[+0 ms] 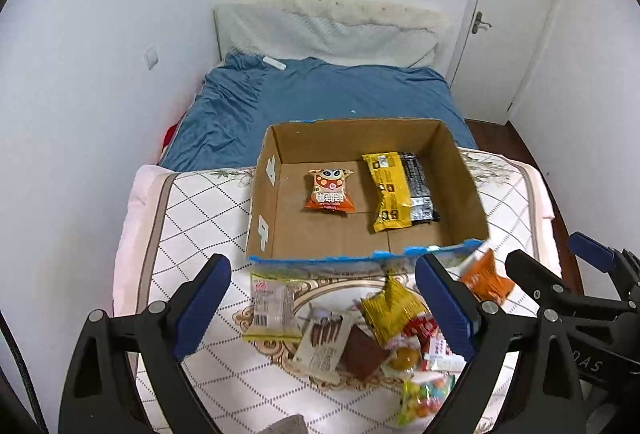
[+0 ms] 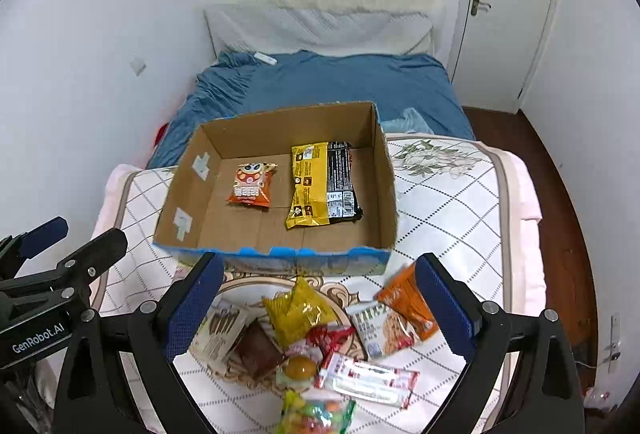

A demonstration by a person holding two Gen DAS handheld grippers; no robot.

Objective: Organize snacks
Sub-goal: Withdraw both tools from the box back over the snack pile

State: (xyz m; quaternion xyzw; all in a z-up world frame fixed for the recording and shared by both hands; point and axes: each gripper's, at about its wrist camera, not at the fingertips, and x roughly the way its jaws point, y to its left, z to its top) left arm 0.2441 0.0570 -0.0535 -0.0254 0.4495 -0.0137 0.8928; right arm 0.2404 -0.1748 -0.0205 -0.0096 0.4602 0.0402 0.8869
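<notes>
Picking one loose packet cleanly from the snack pile (image 1: pixel 360 330) should come next; the left gripper (image 1: pixel 320 308) hangs wide open and empty above it. From the right wrist, the right gripper (image 2: pixel 320 306) is likewise wide, empty; the cardboard box (image 2: pixel 380 170) holds an orange packet (image 2: pixel 251 185) and a yellow-black pack (image 2: pixel 320 184).

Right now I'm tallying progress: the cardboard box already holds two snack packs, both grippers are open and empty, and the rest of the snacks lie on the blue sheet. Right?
Not quite. The cardboard box holds two packs, and the left gripper and right gripper are open and empty, but the remaining snacks lie on the white quilted cover in front of the box, not on the blue sheet. The right wrist view shows it.
</notes>
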